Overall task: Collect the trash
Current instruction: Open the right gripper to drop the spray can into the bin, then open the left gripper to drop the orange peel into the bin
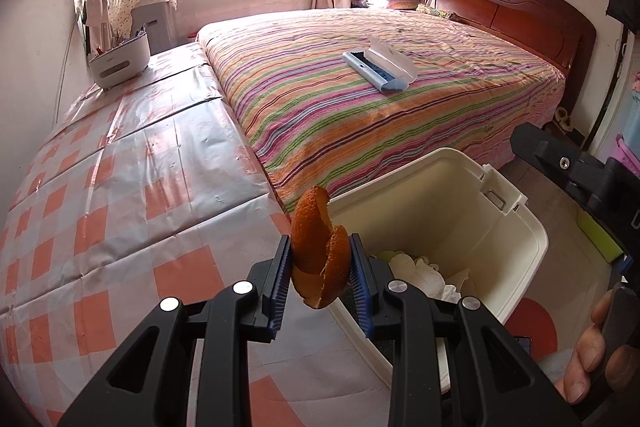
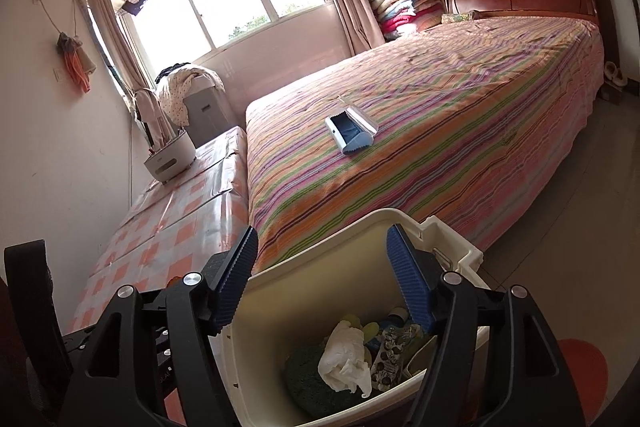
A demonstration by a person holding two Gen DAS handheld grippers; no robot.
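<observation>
Here, the left gripper [image 1: 322, 269] pinches an orange peel [image 1: 318, 247] beside the bin [image 1: 516, 283]; above it, the right gripper [image 2: 320, 283] gapes empty.

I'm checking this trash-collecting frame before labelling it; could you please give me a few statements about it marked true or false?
1. The left gripper is shut on an orange peel. True.
2. The right gripper holds a crumpled tissue. False: its jaws are open with nothing between them; the tissue lies in the bin.
3. The bin is empty. False: it holds the tissue, a green sponge and other scraps.
4. A blue and white brush lies on the striped bed. True.
5. The peel is already in the bin. False: it is in the gripper, beside the bin's rim.
</observation>
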